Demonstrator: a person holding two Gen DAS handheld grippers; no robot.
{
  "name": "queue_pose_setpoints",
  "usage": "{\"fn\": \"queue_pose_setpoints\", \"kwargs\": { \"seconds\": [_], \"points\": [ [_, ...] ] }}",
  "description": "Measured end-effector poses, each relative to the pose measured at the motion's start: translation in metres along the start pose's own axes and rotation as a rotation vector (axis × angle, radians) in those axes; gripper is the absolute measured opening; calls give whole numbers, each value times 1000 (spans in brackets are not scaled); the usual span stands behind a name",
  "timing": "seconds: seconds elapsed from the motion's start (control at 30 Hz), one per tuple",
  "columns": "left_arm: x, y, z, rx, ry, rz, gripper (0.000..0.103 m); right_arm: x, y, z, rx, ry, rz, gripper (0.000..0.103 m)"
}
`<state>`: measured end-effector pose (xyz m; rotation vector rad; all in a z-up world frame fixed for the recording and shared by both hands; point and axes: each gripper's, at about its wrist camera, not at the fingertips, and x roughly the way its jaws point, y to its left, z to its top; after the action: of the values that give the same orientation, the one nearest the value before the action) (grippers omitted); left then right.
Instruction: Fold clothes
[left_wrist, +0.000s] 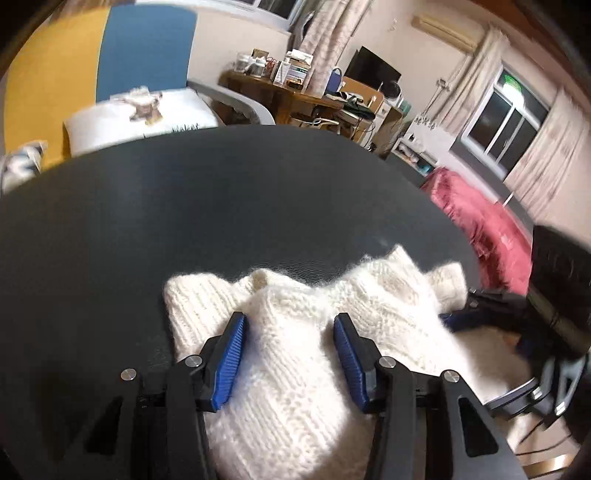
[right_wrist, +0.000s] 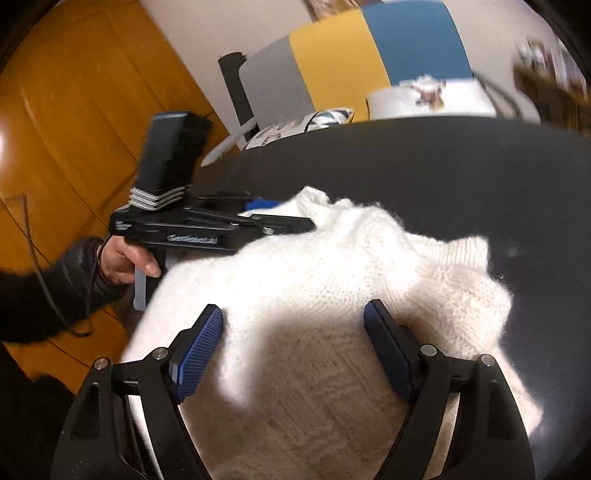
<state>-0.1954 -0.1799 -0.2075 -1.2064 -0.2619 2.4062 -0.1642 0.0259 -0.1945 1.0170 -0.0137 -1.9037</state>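
White, fuzzy knit is filling the space right under both of my tongs: the sweater (left_wrist: 291, 354) is lying bunched on the dark worktop (left_wrist: 221, 206), near the edge closest to me, with ribbed cuffs or hems poking out toward the far side. I am holding the left tongs (left_wrist: 290, 354) spread wide above the heap, blue pads (left_wrist: 231, 362) standing clear of the wool on either side, so nothing is being gripped there. I am keeping the right tongs (right_wrist: 293, 350) spread just as wide over the other part of the same sweater (right_wrist: 332, 295), and again the knit is sitting between the pads without being pinched. In the right wrist view my left hand (right_wrist: 125, 258) is wrapping the handle of the left tool, whose fingers are reaching in over the garment's far left edge. Judging by the crumpled lie of the fabric, I am still at the spreading-out stage, not yet making a crease. Next I am probably needing to close each pair on a distinct edge, shoulder or hem, and draw them apart so the sweater lies flat; which bump is which I cannot tell. Beyond the worktop, a white pillow (left_wrist: 144, 118), a cluttered wooden desk (left_wrist: 280, 92) and a red blanket (left_wrist: 476, 225) are showing.
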Motion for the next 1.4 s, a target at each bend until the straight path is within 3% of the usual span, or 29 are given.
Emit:
{"fn": "queue_pose_setpoints", "kwargs": {
  "seconds": [0.17,0.23,0.33,0.43,0.53,0.6,0.63,0.67,0.77,0.83,0.9,1.0,1.03,1.27,1.4],
  "points": [
    [-18,8,14,-37,27,58,52,-2,7,-6,-38,-14,-37,81],
    [-46,13,15,-99,-65,83,48,-10,9,-11,-49,-16,-43,81],
    [-93,9,7,-156,-222,46,48,-9,8,-15,-59,-18,-59,81],
    [-104,-14,-4,-106,-218,9,49,-10,14,-10,-61,17,-94,82],
    [-75,-39,-19,-50,-117,-12,50,-23,20,-4,-17,29,-117,82],
    [-42,-48,-30,0,-57,51,51,-21,24,-14,-50,76,-168,83],
    [-38,-58,-34,54,-119,104,52,-19,26,-19,-66,99,-193,84],
    [-36,-63,-34,70,-121,126,52,-18,28,-24,-82,122,-219,84],
    [-44,-67,-25,31,-87,140,52,-26,22,-30,-51,61,-204,84],
    [-57,-74,-25,16,-103,161,51,-44,16,-30,34,27,-155,84],
    [-73,-84,-31,26,-151,155,51,-76,13,-39,93,-46,-51,86],
    [-78,-104,-45,78,-184,120,51,-105,13,-60,117,-55,144,94],
    [-76,-111,-50,102,-184,118,51,-111,15,-69,114,-43,174,94],
    [-46,-149,-56,177,-140,62,51,-113,34,-120,73,80,260,94],
    [-38,-147,-44,153,-121,29,51,-100,27,-120,95,45,312,94]
  ]
}}
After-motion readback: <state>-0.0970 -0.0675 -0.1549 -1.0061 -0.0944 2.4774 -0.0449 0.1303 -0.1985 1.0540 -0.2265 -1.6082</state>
